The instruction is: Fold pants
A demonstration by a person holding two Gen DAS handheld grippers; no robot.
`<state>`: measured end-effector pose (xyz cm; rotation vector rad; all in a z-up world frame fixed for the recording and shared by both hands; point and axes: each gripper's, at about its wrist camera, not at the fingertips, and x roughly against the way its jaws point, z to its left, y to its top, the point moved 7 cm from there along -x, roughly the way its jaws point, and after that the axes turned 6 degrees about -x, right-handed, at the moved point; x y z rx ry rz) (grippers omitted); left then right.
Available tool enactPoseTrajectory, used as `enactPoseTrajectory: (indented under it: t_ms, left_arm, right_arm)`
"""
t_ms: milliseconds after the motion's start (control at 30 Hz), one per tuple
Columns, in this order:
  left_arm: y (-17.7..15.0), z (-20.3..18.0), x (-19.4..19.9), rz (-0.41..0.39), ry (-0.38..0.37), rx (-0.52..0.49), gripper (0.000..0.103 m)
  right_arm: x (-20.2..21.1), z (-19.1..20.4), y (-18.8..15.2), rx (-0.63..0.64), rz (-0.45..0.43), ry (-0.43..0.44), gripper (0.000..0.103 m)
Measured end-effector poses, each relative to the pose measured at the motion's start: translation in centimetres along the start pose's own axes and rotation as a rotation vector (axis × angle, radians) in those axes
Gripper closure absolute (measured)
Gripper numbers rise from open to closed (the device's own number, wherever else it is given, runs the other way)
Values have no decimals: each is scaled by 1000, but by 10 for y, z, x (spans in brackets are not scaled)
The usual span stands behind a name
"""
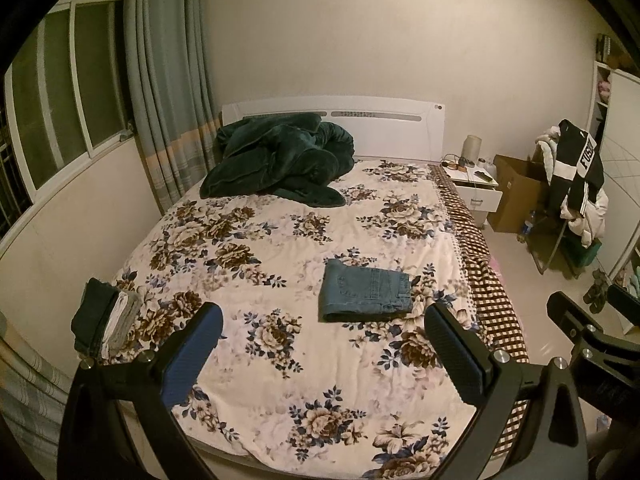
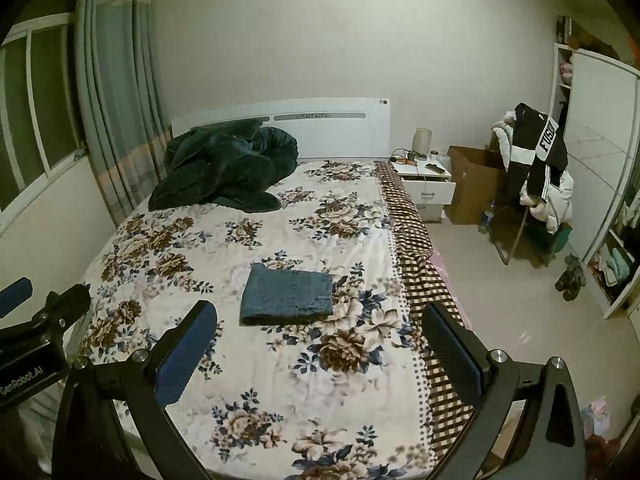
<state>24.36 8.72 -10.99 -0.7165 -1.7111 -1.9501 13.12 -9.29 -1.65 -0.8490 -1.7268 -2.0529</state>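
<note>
Blue jeans (image 1: 365,295) lie folded into a flat rectangle on the floral bedspread (image 1: 280,248), right of the bed's middle; they also show in the right wrist view (image 2: 288,294). My left gripper (image 1: 324,320) is open and empty, held above the foot of the bed, well short of the jeans. My right gripper (image 2: 320,318) is open and empty too, beside the left one over the bed's foot. Part of the right gripper shows at the right edge of the left wrist view (image 1: 580,328), and part of the left gripper at the left edge of the right wrist view (image 2: 36,312).
A dark green blanket (image 1: 280,160) is heaped by the white headboard. A stack of folded clothes (image 1: 106,316) sits at the bed's left edge. A nightstand (image 1: 476,184), cardboard box (image 1: 516,192) and clothes-draped chair (image 1: 576,188) stand to the right. A wardrobe (image 2: 600,184) lines the right wall.
</note>
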Motion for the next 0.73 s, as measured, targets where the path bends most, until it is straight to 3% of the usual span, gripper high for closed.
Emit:
enactPoseTrajectory:
  t_ms: [733]
  left_arm:
    - [4,0,7,-24,15,3,0]
  right_arm:
    - [-10,3,-12,-2,16,3,0]
